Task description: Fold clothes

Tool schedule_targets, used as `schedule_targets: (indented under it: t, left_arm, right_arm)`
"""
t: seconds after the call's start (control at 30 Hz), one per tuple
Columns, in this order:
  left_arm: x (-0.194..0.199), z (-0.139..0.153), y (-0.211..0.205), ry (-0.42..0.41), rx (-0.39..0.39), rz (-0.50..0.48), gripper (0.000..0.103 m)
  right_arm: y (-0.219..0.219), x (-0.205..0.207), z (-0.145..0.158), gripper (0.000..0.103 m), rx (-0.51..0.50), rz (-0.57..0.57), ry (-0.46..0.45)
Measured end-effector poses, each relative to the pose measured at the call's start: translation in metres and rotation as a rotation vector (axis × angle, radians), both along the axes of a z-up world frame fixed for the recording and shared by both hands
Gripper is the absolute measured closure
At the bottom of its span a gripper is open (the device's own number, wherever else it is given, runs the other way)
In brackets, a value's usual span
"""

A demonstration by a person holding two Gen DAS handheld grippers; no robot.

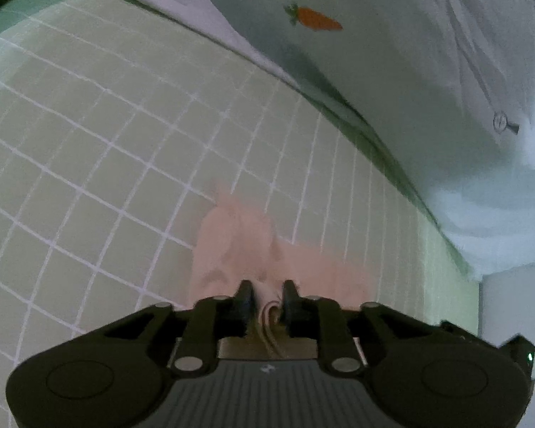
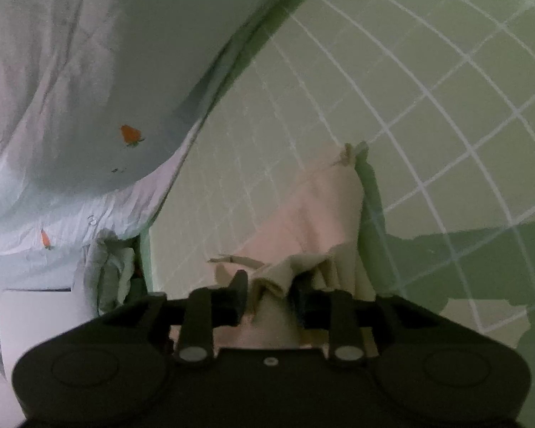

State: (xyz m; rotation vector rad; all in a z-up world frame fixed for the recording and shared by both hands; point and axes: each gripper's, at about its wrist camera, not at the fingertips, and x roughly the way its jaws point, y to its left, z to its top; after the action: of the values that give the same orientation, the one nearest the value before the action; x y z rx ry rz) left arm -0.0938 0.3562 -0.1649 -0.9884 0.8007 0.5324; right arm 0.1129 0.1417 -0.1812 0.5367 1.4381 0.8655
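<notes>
The pink garment point(image 1: 239, 246) lay on the green gridded mat point(image 1: 100, 135), stretched forward from each gripper toward the mat's middle; the mat's far edge met a white carrot-print sheet point(image 1: 392, 53). The left gripper point(image 1: 267, 296) had its jaws narrowly parted with a bunched fold of the garment between them; whether the pads pressed on the cloth I could not tell through the blur. The right gripper point(image 2: 269, 285) stood likewise, its jaws a little spread around a crumpled beige-pink edge point(image 2: 274, 278); the cloth seemed loose there rather than pinched, though that too I could not tell. In the right wrist view the garment's long axis ran away from the gripper to a tied corner point(image 2: 351, 151) further in on the mat; both hands sat at its near edge, neither plainly nearer.
</notes>
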Motion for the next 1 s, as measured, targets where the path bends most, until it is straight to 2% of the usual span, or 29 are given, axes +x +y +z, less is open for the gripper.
schedule_targets:
  t: [0.07, 0.1, 0.13, 0.23, 0.37, 0.57, 0.6, 0.63, 0.67, 0.7, 0.77, 0.8, 0.87, 0.97, 1.0]
  left_arm:
    - [-0.006, 0.011, 0.001, 0.004, 0.07, 0.022, 0.063]
    - [-0.008, 0.016, 0.001, 0.01, 0.101, 0.027, 0.062]
    - [-0.011, 0.02, 0.0, 0.019, 0.129, 0.028, 0.059]
    - [-0.018, 0.024, -0.005, 0.042, 0.173, 0.02, 0.052]
    - [-0.02, 0.015, -0.012, 0.044, 0.128, -0.008, 0.051]
    - [-0.006, -0.011, -0.025, 0.075, 0.098, -0.073, 0.051]
    - [-0.003, -0.015, -0.027, 0.078, 0.102, -0.081, 0.052]
    - [0.001, -0.018, -0.028, 0.078, 0.105, -0.087, 0.055]
    - [0.004, -0.021, -0.028, 0.076, 0.109, -0.093, 0.079]
    - [0.007, -0.023, -0.028, 0.083, 0.112, -0.1, 0.095]
    - [0.008, -0.016, -0.026, 0.097, 0.129, -0.104, 0.097]
    - [0.004, -0.01, -0.024, 0.076, 0.126, -0.088, 0.097]
    - [-0.005, -0.005, -0.018, 0.038, 0.094, -0.047, 0.097]
    - [-0.011, -0.018, -0.013, 0.044, 0.039, -0.002, 0.096]
    - [-0.012, -0.019, -0.013, 0.052, 0.035, 0.007, 0.095]
  right_arm:
    - [0.0, -0.001, 0.011, 0.057, 0.0, -0.02, -0.078]
    - [-0.002, -0.002, 0.019, 0.045, 0.003, -0.037, -0.131]
    - [-0.003, -0.002, 0.026, 0.038, 0.006, -0.054, -0.178]
    - [-0.004, -0.002, 0.045, 0.038, 0.001, -0.058, -0.3]
    - [0.004, -0.013, 0.053, 0.038, -0.078, 0.065, -0.465]
    - [0.023, -0.033, 0.036, 0.046, -0.165, 0.267, -0.574]
    - [0.028, -0.035, 0.032, 0.058, -0.18, 0.293, -0.586]
    - [0.032, -0.036, 0.028, 0.081, -0.197, 0.309, -0.591]
    - [0.034, -0.035, 0.025, 0.089, -0.203, 0.306, -0.587]
    - [0.033, -0.033, 0.024, 0.092, -0.199, 0.29, -0.577]
    - [0.023, -0.026, 0.028, 0.093, -0.145, 0.223, -0.565]
    - [0.018, -0.024, 0.032, 0.094, -0.128, 0.198, -0.573]
    - [0.012, -0.023, 0.036, 0.094, -0.129, 0.177, -0.588]
    - [0.012, -0.019, 0.026, 0.091, -0.159, 0.162, -0.537]
    - [0.015, -0.017, 0.021, 0.087, -0.179, 0.16, -0.509]
